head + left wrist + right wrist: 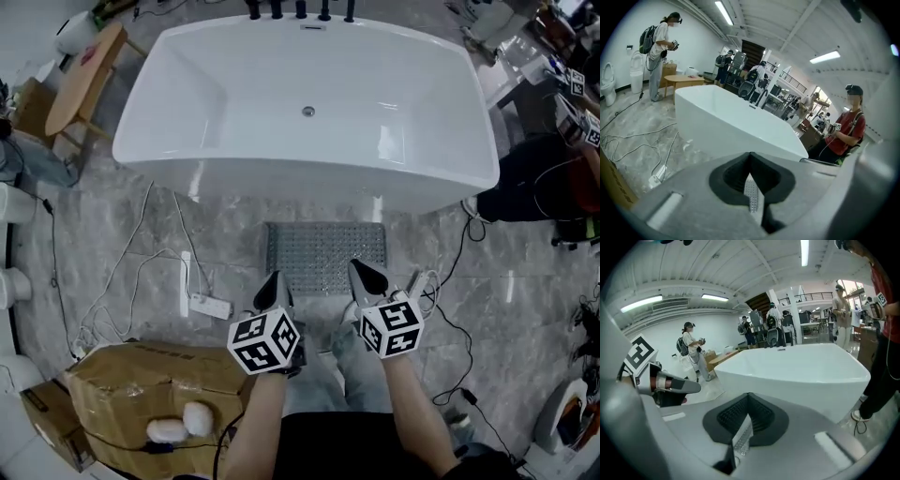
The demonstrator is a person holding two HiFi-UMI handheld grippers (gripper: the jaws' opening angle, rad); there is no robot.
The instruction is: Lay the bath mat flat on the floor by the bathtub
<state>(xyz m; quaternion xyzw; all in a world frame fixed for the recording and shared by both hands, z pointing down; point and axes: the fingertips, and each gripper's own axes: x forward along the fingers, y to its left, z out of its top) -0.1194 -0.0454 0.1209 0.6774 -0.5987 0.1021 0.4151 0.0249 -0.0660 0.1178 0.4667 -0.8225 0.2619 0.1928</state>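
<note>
Both tongs, left gripper (273, 289) and right gripper (367, 278), pinch the near edge of the bath mat (325, 251), already spread on the floor (112, 225) beside the bathtub (281, 180); only releasing seems left.

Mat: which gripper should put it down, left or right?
Neither beats the other. The left gripper and right gripper are each shut on the mat's near edge, one toward each corner, with the mat lying by the tub. Probably both should lower and open together.
</note>
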